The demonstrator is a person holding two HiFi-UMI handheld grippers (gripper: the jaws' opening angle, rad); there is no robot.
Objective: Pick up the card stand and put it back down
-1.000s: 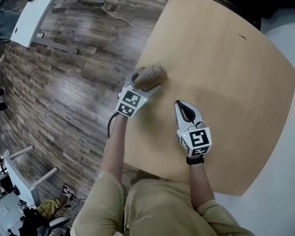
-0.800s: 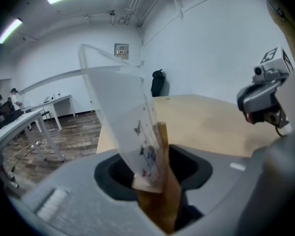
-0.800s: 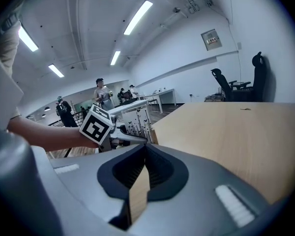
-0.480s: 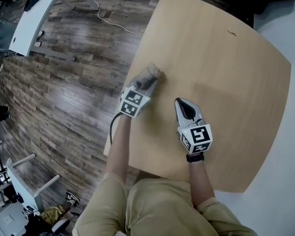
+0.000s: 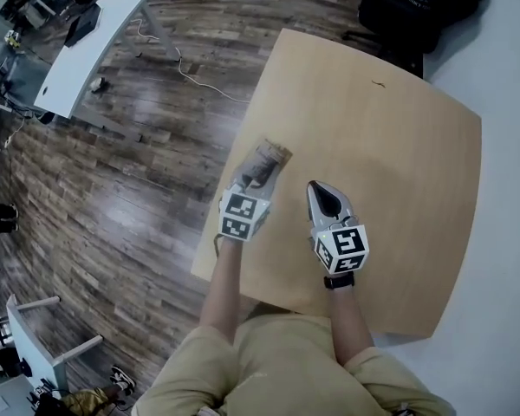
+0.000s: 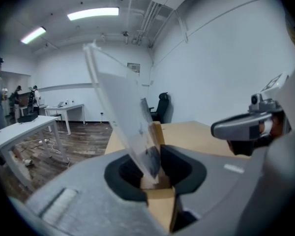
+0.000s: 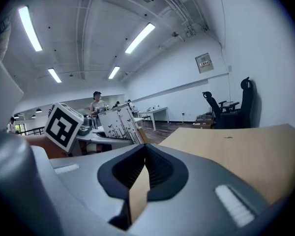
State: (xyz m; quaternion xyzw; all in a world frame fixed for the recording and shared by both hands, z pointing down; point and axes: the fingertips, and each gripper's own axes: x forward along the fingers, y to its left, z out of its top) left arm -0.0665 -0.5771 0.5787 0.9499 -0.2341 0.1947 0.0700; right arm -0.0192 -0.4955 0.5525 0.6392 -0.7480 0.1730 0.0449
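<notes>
The card stand [image 5: 269, 156], a clear panel in a small wooden base, is near the table's left edge. My left gripper [image 5: 258, 173] is shut on it. In the left gripper view the panel [image 6: 123, 112] leans left out of the jaws, and the pads of the left gripper [image 6: 155, 168] press on its lower part. Whether its base touches the table I cannot tell. My right gripper [image 5: 322, 189] lies to its right, shut and empty. The right gripper view shows the right gripper [image 7: 145, 154] with its jaws together, and the stand [image 7: 119, 124] off to the left.
The tan table [image 5: 399, 163] stretches far and right of both grippers. Its left edge runs just beside the left gripper, above the wood floor. A white desk [image 5: 87, 50] stands at far left, and a black chair with bags [image 5: 416, 7] is beyond the far corner.
The left jaws have closed on the card stand. The left gripper has drawn back toward the person with it. The right gripper has stayed put, and the head view has shifted.
</notes>
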